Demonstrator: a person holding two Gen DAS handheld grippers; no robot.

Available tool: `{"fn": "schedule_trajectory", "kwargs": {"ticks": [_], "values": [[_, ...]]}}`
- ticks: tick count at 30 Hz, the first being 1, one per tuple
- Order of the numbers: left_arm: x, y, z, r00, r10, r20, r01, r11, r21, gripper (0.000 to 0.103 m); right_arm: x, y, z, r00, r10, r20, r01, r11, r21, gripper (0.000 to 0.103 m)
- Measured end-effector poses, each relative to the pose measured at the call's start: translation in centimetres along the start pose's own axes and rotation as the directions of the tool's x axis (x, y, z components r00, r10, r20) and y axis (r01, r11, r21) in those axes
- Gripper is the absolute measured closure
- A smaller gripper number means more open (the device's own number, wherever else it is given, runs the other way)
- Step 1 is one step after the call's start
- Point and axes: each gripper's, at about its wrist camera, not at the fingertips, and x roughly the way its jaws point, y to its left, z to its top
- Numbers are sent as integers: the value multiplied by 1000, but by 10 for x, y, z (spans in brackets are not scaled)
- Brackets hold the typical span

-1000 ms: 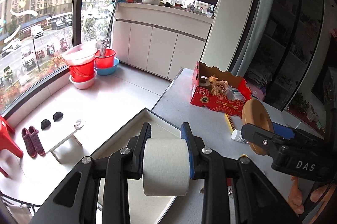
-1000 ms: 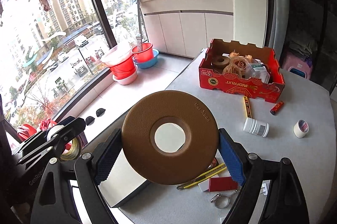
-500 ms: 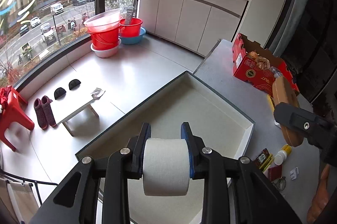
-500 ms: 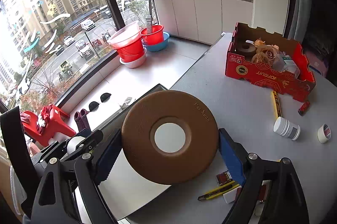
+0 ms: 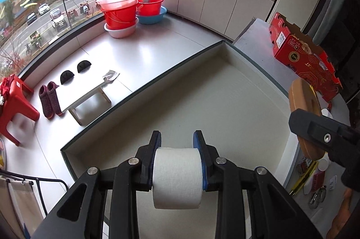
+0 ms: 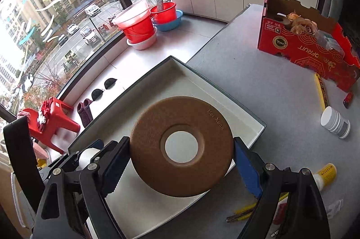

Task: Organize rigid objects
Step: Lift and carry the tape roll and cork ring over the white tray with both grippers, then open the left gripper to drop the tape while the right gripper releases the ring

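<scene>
Both loads sit over the tray [image 6: 252, 119], directly below. Left gripper [image 5: 177, 144] clamps the white roll [image 5: 176, 178]; right gripper [image 6: 182, 155] spans wide, clamping the brown disc [image 6: 180, 144].

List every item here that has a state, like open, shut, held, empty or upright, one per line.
White tape roll: clamped in left gripper jaws.
Brown ring: clamped in right gripper jaws, above the tray.
Shallow tray: open, nothing seen lying in it.
Red carton: open-topped, holding dried flowers.
White bottle: capped, lying on its side.
</scene>
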Motion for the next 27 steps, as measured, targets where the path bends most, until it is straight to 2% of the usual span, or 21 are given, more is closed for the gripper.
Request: {"fn": "schedule_trajectory", "kwargs": {"ticks": [11, 27], "values": [[16, 7, -1, 999, 15, -40, -15, 1000, -10, 71, 22, 1, 0, 999, -24, -37, 24, 1000, -1, 14], [18, -2, -1, 999, 20, -35, -19, 1000, 23, 71, 40, -2, -5, 997, -41, -72, 41, 999, 6, 14]]}}
